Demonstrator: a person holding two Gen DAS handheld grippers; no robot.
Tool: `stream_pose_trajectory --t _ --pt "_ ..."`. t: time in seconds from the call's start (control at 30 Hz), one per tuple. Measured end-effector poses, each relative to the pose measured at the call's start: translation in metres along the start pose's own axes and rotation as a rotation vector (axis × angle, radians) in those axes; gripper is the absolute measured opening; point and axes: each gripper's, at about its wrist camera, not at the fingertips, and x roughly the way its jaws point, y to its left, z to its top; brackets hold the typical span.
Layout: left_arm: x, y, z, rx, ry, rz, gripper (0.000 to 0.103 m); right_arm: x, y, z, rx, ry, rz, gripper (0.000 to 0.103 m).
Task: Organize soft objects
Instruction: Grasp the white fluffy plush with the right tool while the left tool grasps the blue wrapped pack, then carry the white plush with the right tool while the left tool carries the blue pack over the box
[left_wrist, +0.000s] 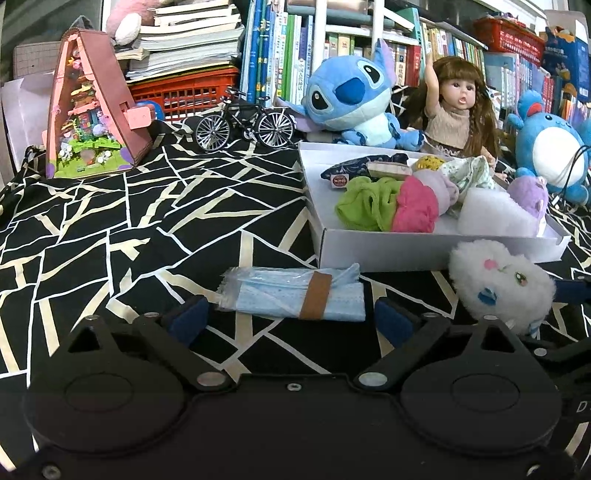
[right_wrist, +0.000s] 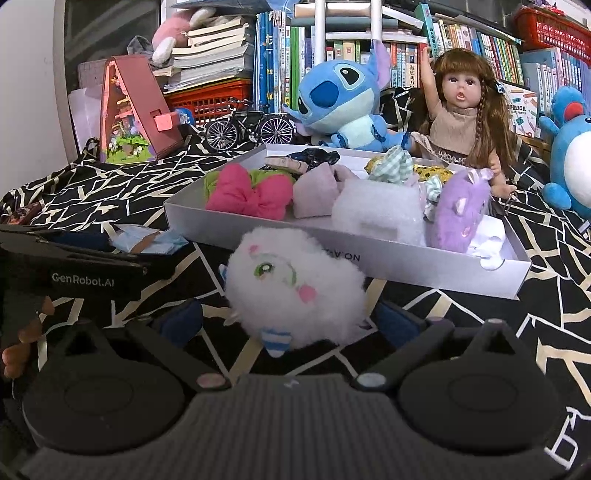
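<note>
A white box (left_wrist: 380, 254) (right_wrist: 406, 262) on the black patterned cloth holds soft items: green and pink cloths (left_wrist: 391, 206), a white foam block (right_wrist: 376, 214) and a purple plush (right_wrist: 458, 210). A pack of blue face masks (left_wrist: 295, 293) (right_wrist: 147, 240) lies in front of the box. My left gripper (left_wrist: 291, 317) is open, its fingers either side of the pack's near edge. A fluffy white plush (right_wrist: 295, 288) (left_wrist: 502, 284) lies before the box. My right gripper (right_wrist: 291, 321) is open around the plush.
A Stitch plush (left_wrist: 354, 99), a doll (left_wrist: 458, 107), a blue round plush (left_wrist: 550, 147), a model bicycle (left_wrist: 243, 123) and a triangular toy house (left_wrist: 92, 107) stand at the back before bookshelves. The left gripper's body (right_wrist: 74, 258) shows at left in the right wrist view.
</note>
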Motion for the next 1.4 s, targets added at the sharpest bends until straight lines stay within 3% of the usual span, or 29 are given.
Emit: stream_pose_trajectory --t 0.47,0.83,1.4 --pt "-0.006 0.001 0.001 0.004 -0.024 0.001 0.073 -0.002 0.003 0.006 0.016 -0.024 0.010 0.099" --pt "-0.019 0.004 0.007 0.006 -0.066 0.010 0.072 -0.007 0.002 0.013 0.027 -0.039 0.001 0.074" --pt "-0.038 0.000 0.017 0.016 -0.112 0.001 0.071 -0.026 -0.003 0.022 0.053 -0.097 -0.005 0.072"
